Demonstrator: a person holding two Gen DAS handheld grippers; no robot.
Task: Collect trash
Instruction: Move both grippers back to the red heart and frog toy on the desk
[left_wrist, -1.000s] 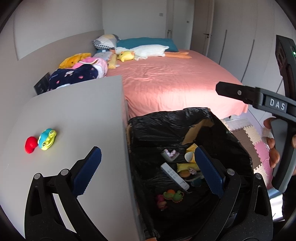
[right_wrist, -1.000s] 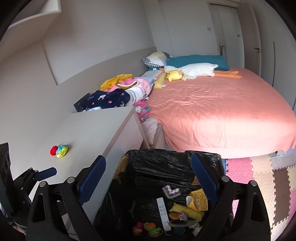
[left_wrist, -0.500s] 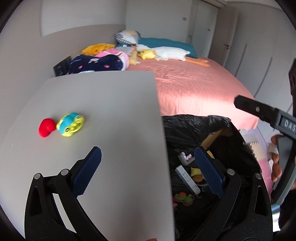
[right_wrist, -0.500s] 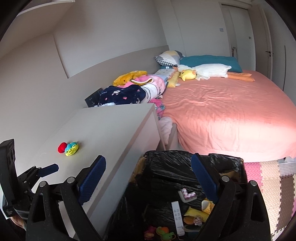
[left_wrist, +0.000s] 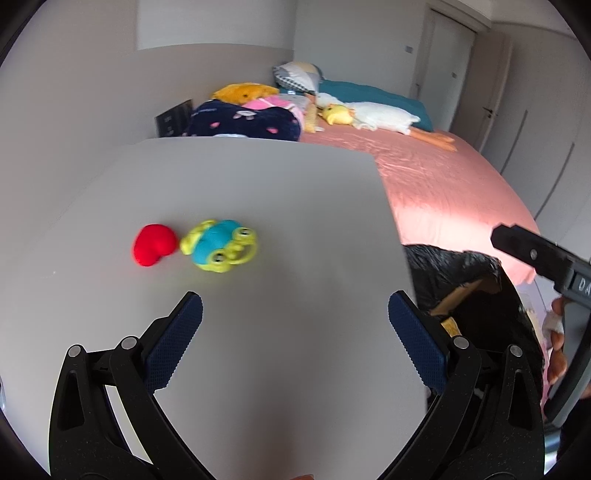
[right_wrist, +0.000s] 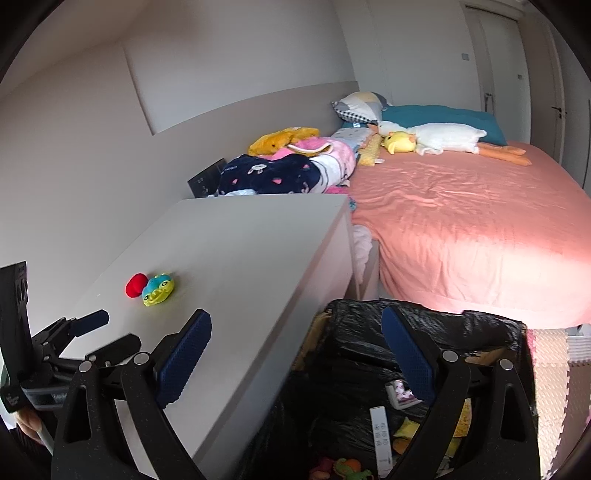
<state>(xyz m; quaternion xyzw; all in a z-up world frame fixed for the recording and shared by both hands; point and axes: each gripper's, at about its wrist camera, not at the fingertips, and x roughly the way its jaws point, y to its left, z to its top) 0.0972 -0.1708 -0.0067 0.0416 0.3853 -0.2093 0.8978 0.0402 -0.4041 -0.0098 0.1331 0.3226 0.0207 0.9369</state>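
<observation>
A red lump (left_wrist: 153, 244) (right_wrist: 136, 285) and a blue and yellow-green frog toy (left_wrist: 221, 245) (right_wrist: 159, 288) lie touching on the grey cabinet top (left_wrist: 258, 206) (right_wrist: 240, 251). My left gripper (left_wrist: 295, 314) hovers open over the cabinet, a short way short of the toys, nothing between its fingers. The black-lined trash bin (right_wrist: 369, 354) (left_wrist: 465, 280) stands against the cabinet's right side and holds a white remote (right_wrist: 380, 439), wrappers and small toys. My right gripper (right_wrist: 295, 339) hangs open above the bin's left rim and the cabinet edge. The left gripper also shows at the left in the right wrist view.
A bed with a pink sheet (right_wrist: 461, 221) runs behind the bin, with plush toys, pillows and folded clothes (right_wrist: 280, 173) at its head. Foam floor tiles (right_wrist: 550, 369) lie to the right. Wardrobe doors (left_wrist: 535, 129) line the far right wall.
My left gripper has swung left from over the bin onto the cabinet top, so the two toys are now closer and more central. The right gripper has drifted left and slightly up.
</observation>
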